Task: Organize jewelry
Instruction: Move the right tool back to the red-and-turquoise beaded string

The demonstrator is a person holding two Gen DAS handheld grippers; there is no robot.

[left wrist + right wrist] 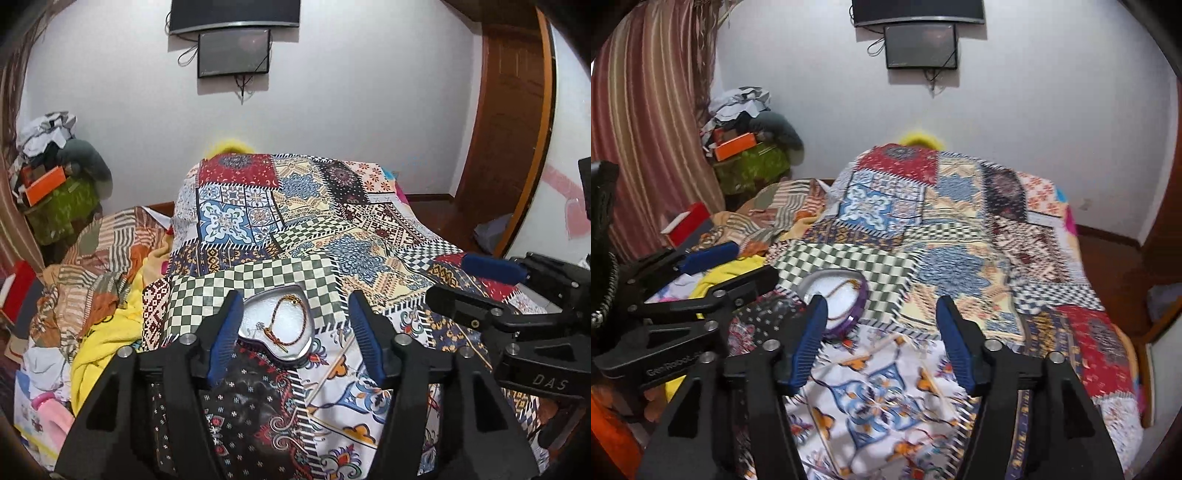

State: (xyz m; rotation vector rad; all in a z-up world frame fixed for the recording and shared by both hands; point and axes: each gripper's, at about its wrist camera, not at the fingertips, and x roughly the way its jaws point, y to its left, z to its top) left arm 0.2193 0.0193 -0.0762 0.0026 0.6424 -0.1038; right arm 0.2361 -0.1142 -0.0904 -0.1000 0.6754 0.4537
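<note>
Bracelet already in heart-shaped tin near bed's front edge; left gripper and right gripper both spread, empty; lid not seen, closing probably outstanding.

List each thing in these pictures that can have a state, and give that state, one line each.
Heart-shaped tin: open, no lid on it.
Bracelet: lying inside the tin.
Left tongs: open, empty.
Right tongs: open, empty.
Wall screen: dark.
</note>
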